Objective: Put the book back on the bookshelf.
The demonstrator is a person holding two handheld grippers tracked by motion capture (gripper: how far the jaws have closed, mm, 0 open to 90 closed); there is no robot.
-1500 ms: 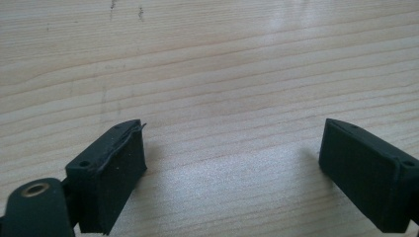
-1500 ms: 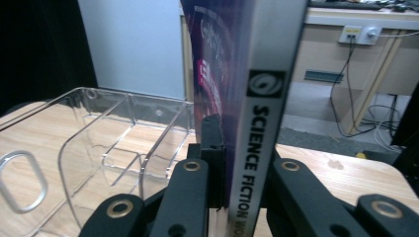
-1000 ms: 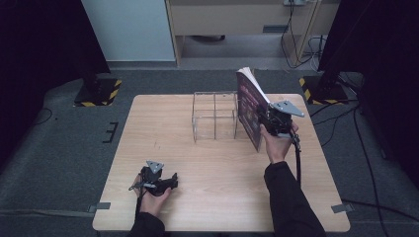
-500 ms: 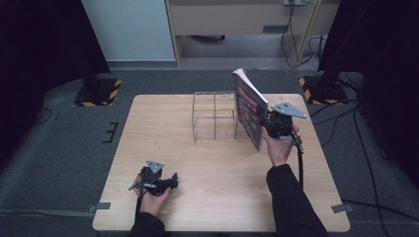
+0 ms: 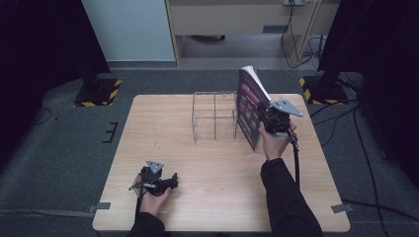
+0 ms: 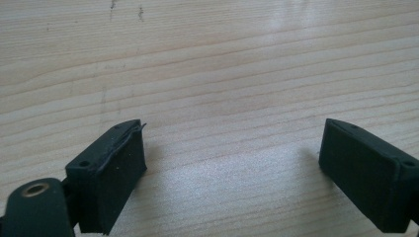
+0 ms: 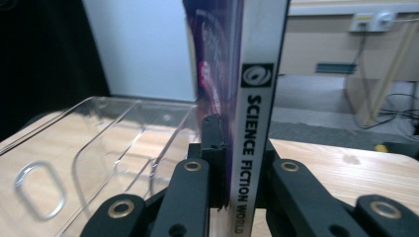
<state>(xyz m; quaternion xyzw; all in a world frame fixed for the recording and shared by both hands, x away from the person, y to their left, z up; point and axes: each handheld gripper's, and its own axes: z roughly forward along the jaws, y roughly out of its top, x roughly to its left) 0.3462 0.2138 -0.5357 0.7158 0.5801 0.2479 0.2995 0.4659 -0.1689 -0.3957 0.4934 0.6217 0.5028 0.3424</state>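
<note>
Your right gripper [image 5: 269, 123] clamps a book [image 5: 248, 106] upright beside the clear acrylic rack [image 5: 213, 116] at the far side of the table [image 5: 217, 197]. From above you see its purple cover; the right gripper view shows its white spine [image 7: 254, 98], reading "SCIENCE FICTION WORLD". The jaws have just been closing on it, and the book stands straighter than a second ago. Your left gripper [image 6: 232, 163] rests near the table's front edge, jaws wide, nothing between.
</note>
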